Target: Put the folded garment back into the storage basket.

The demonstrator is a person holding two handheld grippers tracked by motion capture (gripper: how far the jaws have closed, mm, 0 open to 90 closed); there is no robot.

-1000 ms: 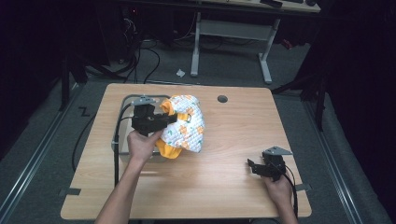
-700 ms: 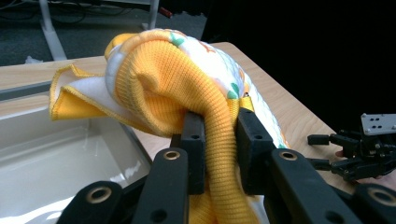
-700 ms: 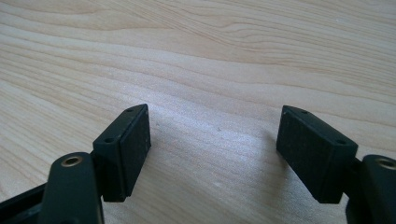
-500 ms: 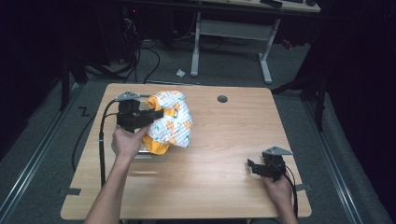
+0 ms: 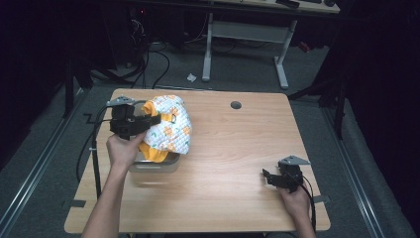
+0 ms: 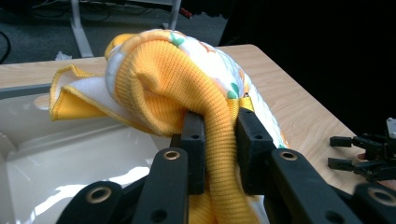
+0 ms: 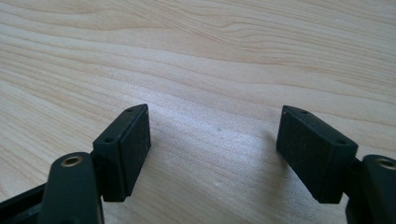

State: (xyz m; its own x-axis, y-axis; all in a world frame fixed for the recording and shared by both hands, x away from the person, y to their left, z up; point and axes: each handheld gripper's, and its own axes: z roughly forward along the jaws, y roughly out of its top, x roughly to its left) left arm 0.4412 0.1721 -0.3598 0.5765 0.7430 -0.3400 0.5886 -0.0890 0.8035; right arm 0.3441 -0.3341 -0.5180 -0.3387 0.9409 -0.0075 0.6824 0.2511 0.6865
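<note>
L gripper (image 6: pixel 219 140): jaws pinching yellow-white garment (image 5: pixel 171 130) above white tub (image 5: pixel 157 163) at surface's 9 o'clock. R gripper (image 7: pixel 215 149): jaws spread, 4 o'clock.

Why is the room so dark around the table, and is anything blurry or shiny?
High view: light falls on the pale wooden table, surroundings near black. Left gripper view: glare on the glossy white plastic bin; the yellow knitted garment is sharp. Right gripper view: wood grain crisp, black pads slightly soft.
</note>
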